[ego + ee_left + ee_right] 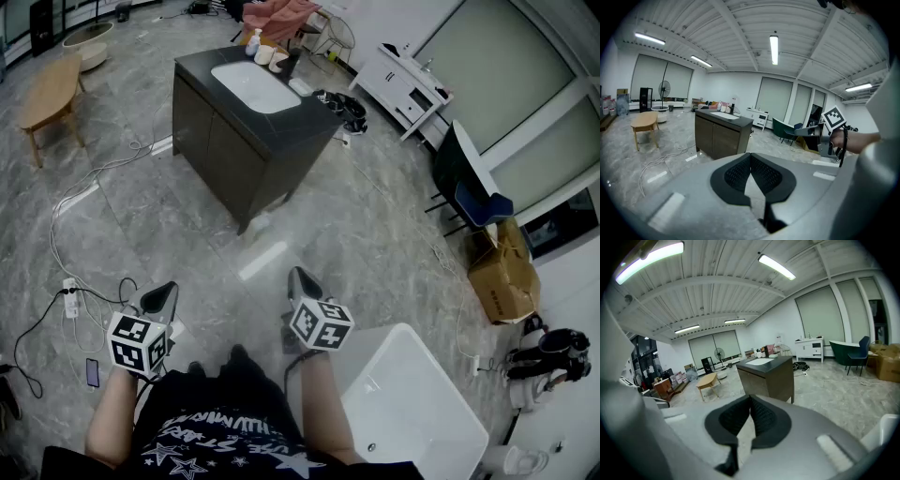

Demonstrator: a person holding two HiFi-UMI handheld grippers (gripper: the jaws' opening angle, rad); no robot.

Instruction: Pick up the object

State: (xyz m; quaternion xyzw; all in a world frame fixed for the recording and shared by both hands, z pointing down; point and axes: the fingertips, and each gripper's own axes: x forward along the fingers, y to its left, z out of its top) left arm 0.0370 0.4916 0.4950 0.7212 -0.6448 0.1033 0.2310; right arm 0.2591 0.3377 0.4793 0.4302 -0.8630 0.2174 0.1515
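I stand on a marble floor, a few steps from a dark cabinet with a white sink basin set in its top. A small bottle and cups stand at its far end, too small to tell apart. My left gripper and right gripper are held low in front of me, both pointing toward the cabinet. Each is shut with nothing between its pads. The cabinet lies straight ahead of the left gripper. It also lies ahead of the right gripper.
A low wooden table stands far left. Cables and a power strip lie on the floor at left, with a phone by my feet. A white tub sits close at my right. A cardboard box, dark chair and white sideboard line the right.
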